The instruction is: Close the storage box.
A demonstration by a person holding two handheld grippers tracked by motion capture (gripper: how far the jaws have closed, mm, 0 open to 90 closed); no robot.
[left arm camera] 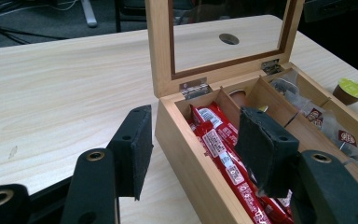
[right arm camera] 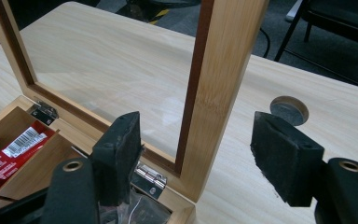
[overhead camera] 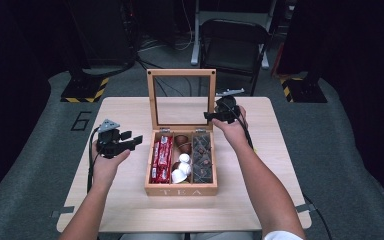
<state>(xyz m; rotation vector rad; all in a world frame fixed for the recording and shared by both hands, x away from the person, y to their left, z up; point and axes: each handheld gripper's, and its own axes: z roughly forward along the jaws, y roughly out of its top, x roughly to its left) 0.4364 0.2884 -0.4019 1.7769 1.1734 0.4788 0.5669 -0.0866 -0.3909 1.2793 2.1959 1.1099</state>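
the tea box sits in the middle of the light wooden table, with the word tea on its front wall. the table is the biggest thing here, and it stands on a grey floor with a dark chair behind it. the box lid is open and stands straight up at the back, a wooden frame with a clear window in it. two small metal hinges join the lid to the box.

inside the box there are three rows. the row on the left holds red packets. the middle row holds small round pods, some white and some brown. the row on the right holds dark tea bags.

the left gripper is held up just beside the left wall of the box, and its jaws are spread wide with nothing between them. in the left gripper view one jaw is over the table and the other is over the red packets.

the right gripper is up by the right side of the lid. its jaws are spread wide too, one on each side of the lid's right post, not pressing on it.

a small brown pod with a green top sits on the table just beside the box
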